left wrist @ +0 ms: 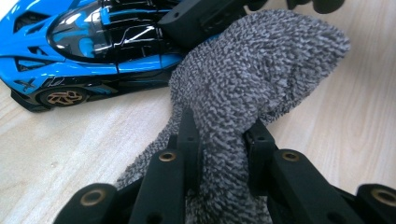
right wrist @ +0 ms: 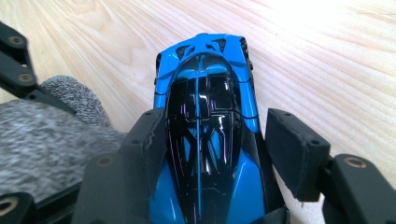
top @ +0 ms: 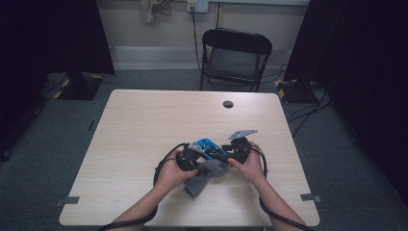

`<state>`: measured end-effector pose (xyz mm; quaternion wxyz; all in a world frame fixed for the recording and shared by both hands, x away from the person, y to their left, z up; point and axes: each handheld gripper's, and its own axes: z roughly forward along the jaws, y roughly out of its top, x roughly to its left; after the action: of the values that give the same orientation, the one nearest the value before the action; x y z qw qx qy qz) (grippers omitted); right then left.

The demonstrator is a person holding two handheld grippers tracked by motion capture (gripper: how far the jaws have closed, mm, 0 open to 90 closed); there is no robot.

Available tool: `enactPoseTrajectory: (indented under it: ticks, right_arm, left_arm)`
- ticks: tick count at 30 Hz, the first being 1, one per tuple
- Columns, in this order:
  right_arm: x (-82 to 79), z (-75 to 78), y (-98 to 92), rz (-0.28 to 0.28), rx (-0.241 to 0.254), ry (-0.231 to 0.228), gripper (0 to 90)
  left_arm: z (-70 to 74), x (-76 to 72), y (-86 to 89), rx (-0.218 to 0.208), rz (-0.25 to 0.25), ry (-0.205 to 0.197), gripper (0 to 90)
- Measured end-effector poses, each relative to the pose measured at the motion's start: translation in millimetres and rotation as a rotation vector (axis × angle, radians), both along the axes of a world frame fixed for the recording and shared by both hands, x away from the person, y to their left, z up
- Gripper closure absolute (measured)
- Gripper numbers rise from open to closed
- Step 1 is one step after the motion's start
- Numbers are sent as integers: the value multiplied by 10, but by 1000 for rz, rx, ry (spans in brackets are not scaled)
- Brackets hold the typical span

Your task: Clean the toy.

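Note:
A blue and black toy car sits on the table just in front of the person's hands. My right gripper straddles its rear half, with a pad against each side of the car. A fuzzy grey sock lies beside the car and trails toward the near edge. My left gripper is shut on a bunched fold of the sock, which rises next to the car. In the high view, the left gripper and right gripper are close together over both objects.
A small dark round cap sits near the table's far edge. A black folding chair stands on the floor beyond it. Cables trail from both grippers along the forearms. Bare wood lies to the left and far side.

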<state>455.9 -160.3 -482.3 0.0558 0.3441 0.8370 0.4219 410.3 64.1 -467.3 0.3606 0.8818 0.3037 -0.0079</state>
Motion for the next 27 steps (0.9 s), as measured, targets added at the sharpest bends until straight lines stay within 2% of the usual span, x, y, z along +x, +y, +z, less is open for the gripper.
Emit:
enactPoseTrajectory:
  ticks: [1,10,21,27]
  right_arm:
    - [0,1,0,0,-1,0,393]
    - [-2,-3,-3,0,2,-2,394]
    - [-2,-2,-2,1,1,-2,393]
    - [-3,-5,-6,0,3,-2,394]
  left_arm:
    - [0,20,9,12,0,-4,735]
    - [-5,173,118,26,59,-9,733]
    - [4,306,320,37,141,-7,733]
    - [6,368,407,39,168,0,733]
